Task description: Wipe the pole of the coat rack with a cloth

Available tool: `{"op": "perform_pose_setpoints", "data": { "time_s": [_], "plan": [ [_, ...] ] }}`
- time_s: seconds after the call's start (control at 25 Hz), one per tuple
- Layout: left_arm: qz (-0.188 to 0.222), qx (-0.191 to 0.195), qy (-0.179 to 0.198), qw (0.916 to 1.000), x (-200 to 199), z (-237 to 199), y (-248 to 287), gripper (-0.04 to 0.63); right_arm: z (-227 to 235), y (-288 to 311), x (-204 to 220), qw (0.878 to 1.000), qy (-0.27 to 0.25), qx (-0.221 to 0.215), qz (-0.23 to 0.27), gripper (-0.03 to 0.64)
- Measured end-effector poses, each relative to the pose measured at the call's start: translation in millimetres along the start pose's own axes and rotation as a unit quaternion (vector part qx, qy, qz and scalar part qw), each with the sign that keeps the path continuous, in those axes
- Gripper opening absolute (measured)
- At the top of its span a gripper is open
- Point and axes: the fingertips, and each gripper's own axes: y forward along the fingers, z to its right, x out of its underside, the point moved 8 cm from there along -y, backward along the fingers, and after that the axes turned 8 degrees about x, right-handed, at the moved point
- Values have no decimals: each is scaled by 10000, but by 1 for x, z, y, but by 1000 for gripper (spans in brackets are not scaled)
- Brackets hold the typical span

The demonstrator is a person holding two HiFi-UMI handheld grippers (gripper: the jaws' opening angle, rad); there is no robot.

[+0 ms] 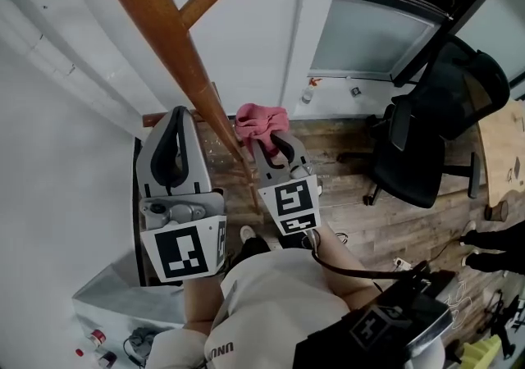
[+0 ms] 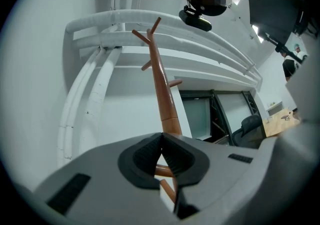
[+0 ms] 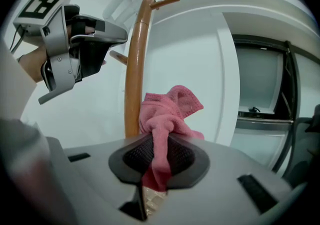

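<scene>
Right hand-held gripper (image 3: 159, 141) is clamped on the cloth (image 3: 175, 109), which could be tugged free if dragged hard along the pole (image 3: 134, 79) just ahead.

The left gripper (image 2: 161, 138) is gripped in a bare hand (image 3: 30, 64) and is seen higher than the right; its jaws are closed tip to tip, with nothing caught between them. The right gripper (image 3: 159, 139) is held close beside it, pointed the same way, and its jaws are clamped on a cloth (image 3: 172, 109), which is bunched beyond the tips.
</scene>
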Motion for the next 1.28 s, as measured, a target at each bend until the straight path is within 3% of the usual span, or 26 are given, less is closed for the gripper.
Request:
{"op": "perform_pose_setpoints", "data": {
  "time_s": [0.6,1.28],
  "plan": [
    [-47,-8,-118,9999,5,-5,-3,15,-7,12,21,9991,-191,-21,-382,71],
    [-45,-49,-169,9998,9,-4,-4,15,14,9,21,9988,-217,239,-365,71]
  ]
}}
